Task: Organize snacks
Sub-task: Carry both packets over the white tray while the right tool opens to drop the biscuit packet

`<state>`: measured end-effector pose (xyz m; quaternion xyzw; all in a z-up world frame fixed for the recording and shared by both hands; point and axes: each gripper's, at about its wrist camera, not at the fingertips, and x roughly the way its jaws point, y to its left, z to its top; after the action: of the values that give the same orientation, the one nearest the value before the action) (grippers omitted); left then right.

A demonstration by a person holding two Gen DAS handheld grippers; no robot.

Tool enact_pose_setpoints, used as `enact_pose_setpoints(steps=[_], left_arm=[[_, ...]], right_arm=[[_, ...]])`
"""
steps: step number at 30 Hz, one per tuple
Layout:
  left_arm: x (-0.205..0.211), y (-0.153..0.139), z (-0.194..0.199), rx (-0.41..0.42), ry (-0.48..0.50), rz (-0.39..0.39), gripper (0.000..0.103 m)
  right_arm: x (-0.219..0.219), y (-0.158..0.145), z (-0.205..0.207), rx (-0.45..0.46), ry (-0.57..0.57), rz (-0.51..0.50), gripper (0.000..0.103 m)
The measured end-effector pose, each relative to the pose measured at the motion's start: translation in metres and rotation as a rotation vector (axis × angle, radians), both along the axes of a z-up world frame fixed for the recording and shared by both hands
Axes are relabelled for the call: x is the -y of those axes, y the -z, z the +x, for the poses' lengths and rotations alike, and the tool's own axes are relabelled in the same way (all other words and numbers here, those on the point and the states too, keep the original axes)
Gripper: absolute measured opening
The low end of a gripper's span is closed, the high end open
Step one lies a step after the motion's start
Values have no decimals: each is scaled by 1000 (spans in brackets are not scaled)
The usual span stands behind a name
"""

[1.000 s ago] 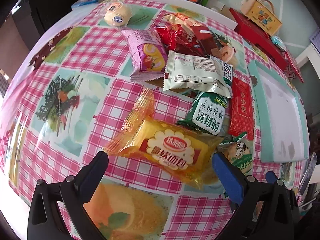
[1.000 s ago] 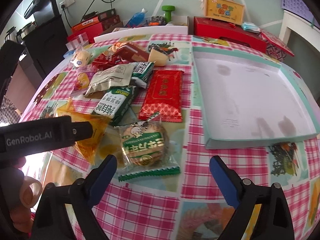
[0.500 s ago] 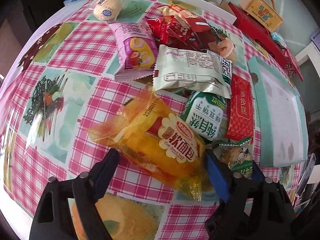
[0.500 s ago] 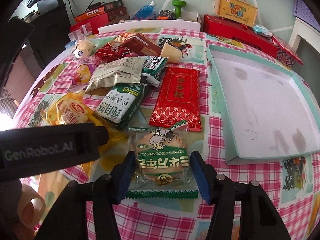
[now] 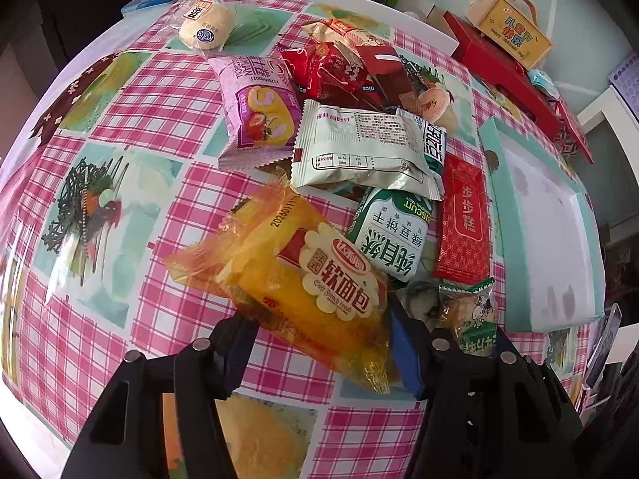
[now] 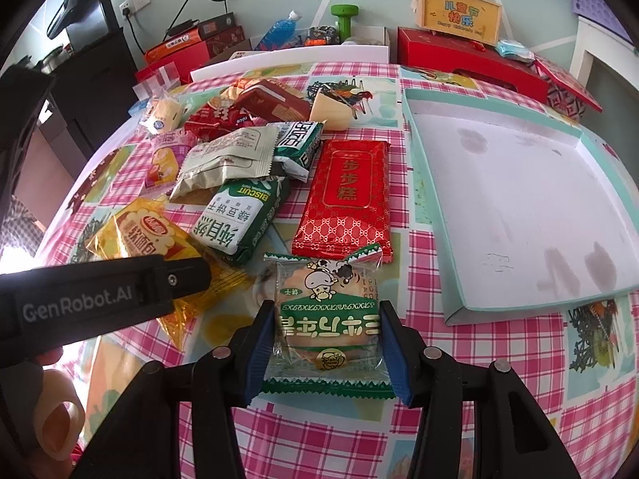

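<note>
Left gripper [image 5: 321, 343] has the yellow soft-bread packet [image 5: 303, 283] between its jaws, which are closing; both pads touch the wrapper's sides, near end of the packet bunched up and tilted off the cloth. Right gripper [image 6: 325, 347] is clamped on the green-and-clear biscuit packet [image 6: 325, 319], blue pads pressing each side, wrapper crinkled; the jaws are narrow and steady. That packet sits on the tablecloth [image 6: 499, 359] at the near edge of the pile, just beside the yellow packet.

Just beyond: green mung-bean biscuit packet [image 5: 393, 235], one end overlapped by the silver-white packet [image 5: 359, 147]. Red foil cake packet [image 6: 347, 195] lies flat right of the green one, its near end touching the held biscuit's top seal. Pink strawberry-roll packet [image 5: 255, 111] lies left of the silver one. Further back, dark red snack packs [image 5: 339, 68] in a heap, and a round bun in a clear wrapper [image 5: 205, 26] apart at the far left.

Teal-rimmed white tray [image 6: 515, 207] sits right of the pile with nothing in it, stains on its floor. The left gripper's body crosses the lower left of the right-wrist view, with a hand [image 6: 56, 419] under it. Red boxes [image 6: 471, 64], a yellow gift box [image 6: 459, 16] and a green dumbbell [image 6: 344, 16] are behind the table.
</note>
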<state>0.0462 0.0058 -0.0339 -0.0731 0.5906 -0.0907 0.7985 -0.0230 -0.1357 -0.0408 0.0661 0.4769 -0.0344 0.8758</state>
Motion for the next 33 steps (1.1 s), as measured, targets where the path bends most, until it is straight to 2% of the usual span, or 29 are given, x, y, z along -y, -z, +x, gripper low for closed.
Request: enact_pose_setpoints(steps=[13, 19, 26, 33], left_arm=[[-8, -24, -10, 76, -10, -42, 62], [-2, -49, -9, 111, 21, -58, 62], [40, -83, 13, 195, 84, -56, 62], [91, -93, 34, 242, 178, -55, 62]], right_arm=[[7, -33, -15, 102, 22, 19, 53], [22, -62, -11, 145, 62, 0, 53], [61, -96, 10, 198, 168, -24, 53], [109, -101, 28, 215, 299, -28, 53]])
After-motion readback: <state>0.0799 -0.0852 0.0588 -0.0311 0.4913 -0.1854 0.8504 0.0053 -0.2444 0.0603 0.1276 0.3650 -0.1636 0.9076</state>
